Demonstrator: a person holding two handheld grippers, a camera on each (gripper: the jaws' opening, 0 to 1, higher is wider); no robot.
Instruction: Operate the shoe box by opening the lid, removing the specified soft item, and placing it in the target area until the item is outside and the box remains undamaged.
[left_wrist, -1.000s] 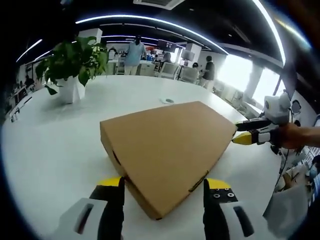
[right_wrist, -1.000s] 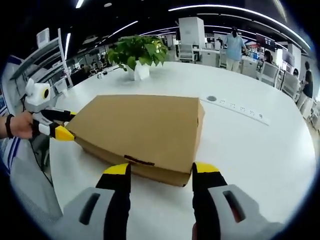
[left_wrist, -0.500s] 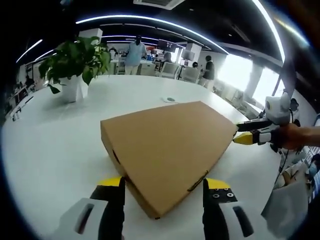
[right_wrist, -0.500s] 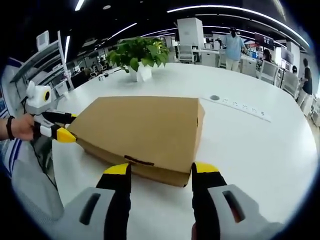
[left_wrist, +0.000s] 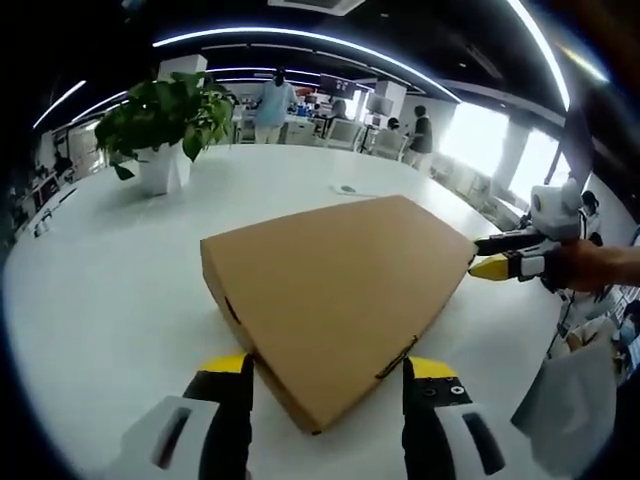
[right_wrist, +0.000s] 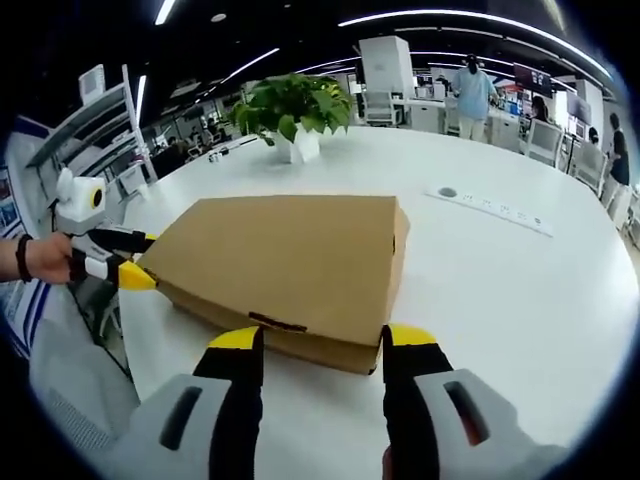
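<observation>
Right gripper view: shoe box shut on the desk.
Both jaws spread, empty; thin cardboard lid probably dents, so I'd lift its front edge.

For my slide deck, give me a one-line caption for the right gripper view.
Open right gripper faces the closed cardboard shoe box on a white table; left gripper at its far corner.
</observation>
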